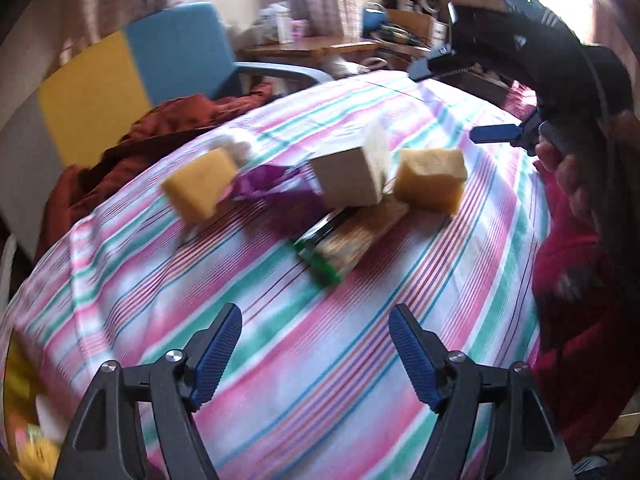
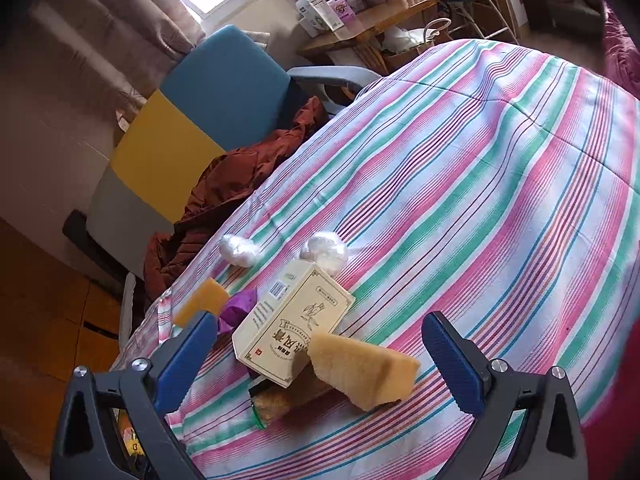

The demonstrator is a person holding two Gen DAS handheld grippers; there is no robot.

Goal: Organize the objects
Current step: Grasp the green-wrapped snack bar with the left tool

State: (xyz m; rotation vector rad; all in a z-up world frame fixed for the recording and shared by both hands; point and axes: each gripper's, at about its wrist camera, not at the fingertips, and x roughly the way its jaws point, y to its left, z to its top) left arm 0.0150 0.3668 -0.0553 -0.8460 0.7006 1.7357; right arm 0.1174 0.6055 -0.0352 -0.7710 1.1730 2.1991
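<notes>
On the striped cloth [image 1: 320, 360] lies a cluster: a cream box [image 1: 348, 176] [image 2: 294, 328], two yellow sponges [image 1: 200, 188] [image 1: 432, 178], a purple wrapper [image 1: 272, 186] and a green-edged snack packet [image 1: 348, 236]. In the right wrist view one sponge [image 2: 362, 368] leans on the box, the other [image 2: 204, 304] lies at the left, and two white wrapped balls [image 2: 238, 250] [image 2: 326, 250] lie behind. My left gripper [image 1: 316, 356] is open and empty, short of the packet. My right gripper [image 2: 320, 356] is open over the sponge and box; it also shows at the upper right of the left wrist view [image 1: 496, 132].
A blue and yellow chair [image 2: 208, 96] stands beyond the table's left edge with a rust-brown jacket [image 2: 240, 184] draped on it. A wooden desk [image 2: 372, 20] with boxes stands at the back. The person's red sleeve [image 1: 580, 280] is at the right.
</notes>
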